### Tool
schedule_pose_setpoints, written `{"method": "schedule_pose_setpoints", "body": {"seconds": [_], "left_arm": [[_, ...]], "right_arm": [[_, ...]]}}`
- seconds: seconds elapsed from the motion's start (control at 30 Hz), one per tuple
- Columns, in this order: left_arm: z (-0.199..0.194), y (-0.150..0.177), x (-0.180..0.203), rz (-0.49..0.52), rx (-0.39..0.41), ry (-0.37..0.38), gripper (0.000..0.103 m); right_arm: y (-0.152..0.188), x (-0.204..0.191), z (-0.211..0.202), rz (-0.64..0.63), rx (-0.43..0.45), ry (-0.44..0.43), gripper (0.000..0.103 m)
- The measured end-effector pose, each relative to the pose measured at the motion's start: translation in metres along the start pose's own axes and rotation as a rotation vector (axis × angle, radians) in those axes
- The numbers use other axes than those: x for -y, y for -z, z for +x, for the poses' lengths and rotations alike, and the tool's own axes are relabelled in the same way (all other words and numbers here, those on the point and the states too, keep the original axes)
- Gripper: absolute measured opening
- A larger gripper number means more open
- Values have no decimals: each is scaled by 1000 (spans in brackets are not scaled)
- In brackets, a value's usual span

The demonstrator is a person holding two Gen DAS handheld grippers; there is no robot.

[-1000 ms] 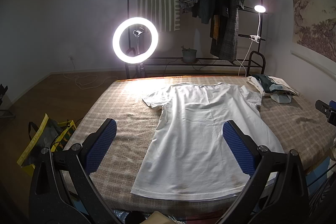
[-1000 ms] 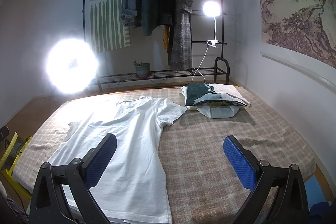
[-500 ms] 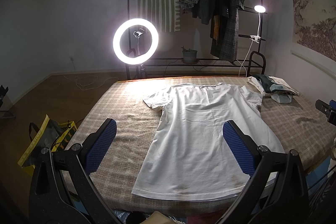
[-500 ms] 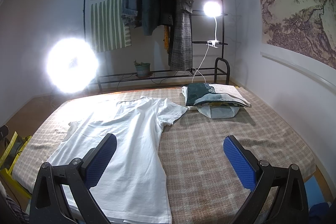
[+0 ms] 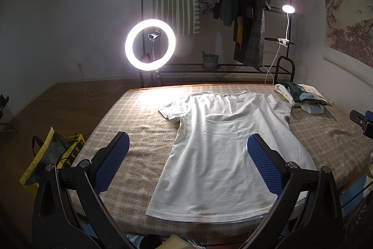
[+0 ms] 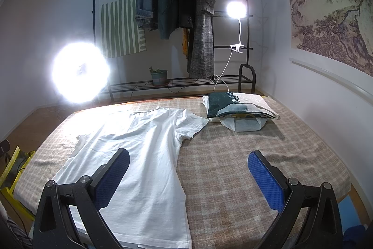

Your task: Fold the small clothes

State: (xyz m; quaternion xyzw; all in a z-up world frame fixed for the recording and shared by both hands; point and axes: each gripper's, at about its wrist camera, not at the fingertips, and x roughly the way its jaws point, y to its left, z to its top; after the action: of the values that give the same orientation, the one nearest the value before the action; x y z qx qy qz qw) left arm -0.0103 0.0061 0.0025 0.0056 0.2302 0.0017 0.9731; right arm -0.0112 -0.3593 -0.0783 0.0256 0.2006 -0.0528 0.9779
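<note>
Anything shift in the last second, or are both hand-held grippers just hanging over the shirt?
Nothing visibly changed. The left hand-held gripper and right hand-held gripper hang open above the bed, gripping nothing. The white T-shirt lies spread flat where it was, and the folded pile sits beyond its sleeve as before.

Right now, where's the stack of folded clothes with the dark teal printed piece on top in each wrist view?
Left wrist: the stack of folded clothes with the dark teal printed top piece lies at far right on the bed, just beyond the flat white T-shirt sleeve.
Right wrist: the stack sits centre-right, beyond the open right gripper.
Shared landmark: the white clip-on lamp on the black rack behind it.
</note>
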Motion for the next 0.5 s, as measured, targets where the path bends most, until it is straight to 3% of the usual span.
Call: {"method": "schedule_pose_setpoints", "body": {"seconds": [0.4, 0.5], "left_arm": [[7, 13, -9, -37, -23, -8, 103], [10, 20, -25, -94, -18, 44, 103]], "right_arm": [[0, -5, 2, 0, -3, -4, 103], [-1, -11, 7, 2, -14, -18, 103]]}}
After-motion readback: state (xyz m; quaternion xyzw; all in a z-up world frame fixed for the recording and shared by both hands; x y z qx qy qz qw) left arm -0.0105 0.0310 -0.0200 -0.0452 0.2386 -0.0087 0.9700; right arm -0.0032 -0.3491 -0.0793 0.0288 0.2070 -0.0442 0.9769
